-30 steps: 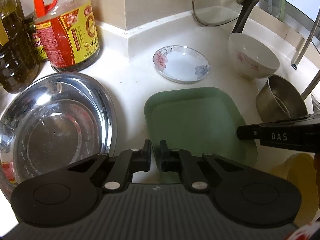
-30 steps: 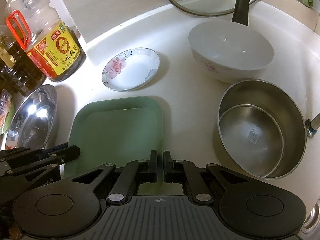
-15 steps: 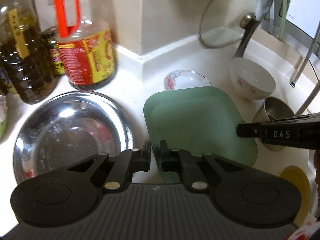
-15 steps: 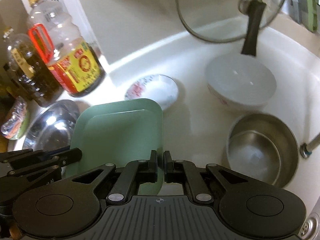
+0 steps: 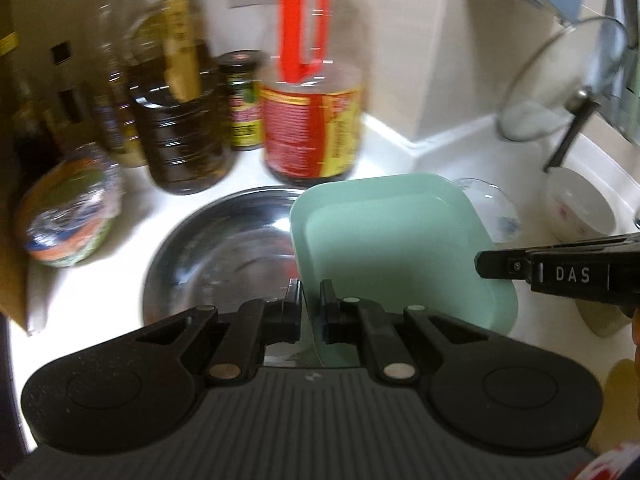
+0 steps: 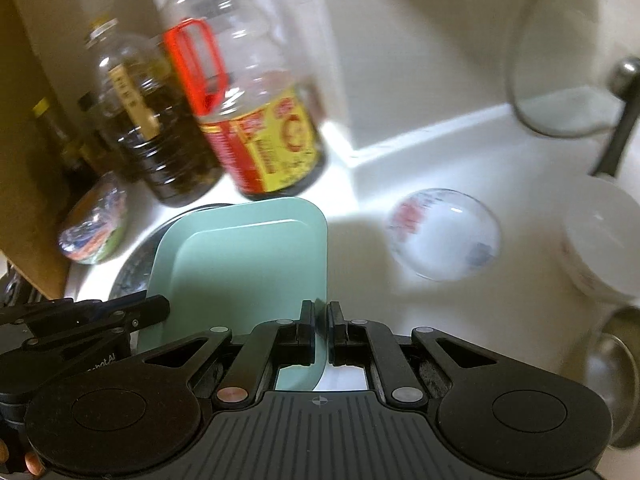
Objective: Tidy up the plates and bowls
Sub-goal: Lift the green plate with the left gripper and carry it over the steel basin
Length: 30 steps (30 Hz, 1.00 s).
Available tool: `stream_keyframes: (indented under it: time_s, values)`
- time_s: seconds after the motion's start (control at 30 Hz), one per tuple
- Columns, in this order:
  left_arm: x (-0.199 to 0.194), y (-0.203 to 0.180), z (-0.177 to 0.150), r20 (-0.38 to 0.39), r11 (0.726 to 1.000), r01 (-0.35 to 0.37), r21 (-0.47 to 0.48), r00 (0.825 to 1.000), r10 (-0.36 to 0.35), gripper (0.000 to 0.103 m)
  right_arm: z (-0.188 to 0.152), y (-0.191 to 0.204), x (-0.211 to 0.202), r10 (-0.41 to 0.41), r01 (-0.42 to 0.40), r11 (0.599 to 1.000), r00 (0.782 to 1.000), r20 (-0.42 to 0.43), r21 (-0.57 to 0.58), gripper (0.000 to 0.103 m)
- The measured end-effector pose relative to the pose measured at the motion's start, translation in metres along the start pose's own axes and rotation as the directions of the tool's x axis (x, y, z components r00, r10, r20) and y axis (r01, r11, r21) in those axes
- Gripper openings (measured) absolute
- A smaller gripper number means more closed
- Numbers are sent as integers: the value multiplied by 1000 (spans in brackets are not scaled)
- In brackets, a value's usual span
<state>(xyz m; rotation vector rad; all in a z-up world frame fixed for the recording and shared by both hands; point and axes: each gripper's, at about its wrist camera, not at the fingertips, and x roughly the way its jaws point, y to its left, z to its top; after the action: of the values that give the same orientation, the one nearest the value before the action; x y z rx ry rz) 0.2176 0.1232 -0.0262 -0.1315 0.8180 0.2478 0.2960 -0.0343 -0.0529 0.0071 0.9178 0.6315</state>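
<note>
A: Green plate (image 5: pixel 394 248)'s off the counter now. A sec ago it lay flat on the white top; you've lifted it and swung it left, over the steel basin (image 5: pixel 224 252).

B: Grip status?

A: Both clamped on it. Left gripper (image 5: pixel 310 300) pinches the near-left rim, right gripper (image 6: pixel 321 322) the near-right rim, w/ no gap at the pads.

B: So what's that mean for the job?

A: Looks like you're stacking it in the basin, prob. The far edge hangs over the bowl's right half, not touching as far as the blur lets me tell. Floral saucer (image 6: pixel 442 234) and white bowl (image 6: pixel 600 240) sit far right, untouched. Mind the soy bottle (image 5: pixel 314 120) just beyond.
</note>
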Motion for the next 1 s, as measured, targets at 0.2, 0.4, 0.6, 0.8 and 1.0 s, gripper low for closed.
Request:
stream_keyframes:
  time_s: [0.2, 0.4, 0.6, 0.8, 1.0]
  values:
    - [2, 30, -5, -12, 997, -54, -54, 999, 53, 8, 5, 25, 24, 44, -45, 998, 999, -21, -48, 6]
    - [10, 50, -10, -33, 992, -89, -85, 996, 86, 7, 6, 40, 47, 69, -72, 995, 996, -50, -68, 6]
    - [20, 59, -12, -59, 991, -101, -92, 994, 96, 7, 5, 45, 64, 66, -72, 995, 995, -79, -76, 6]
    - [30, 64, -13, -79, 991, -96, -96, 993, 89, 7, 4, 47, 74, 56, -63, 995, 994, -96, -72, 6]
    - [35, 65, -13, -88, 991, -95, -92, 992, 87, 7, 3, 48, 80, 49, -57, 996, 993, -106, -66, 6]
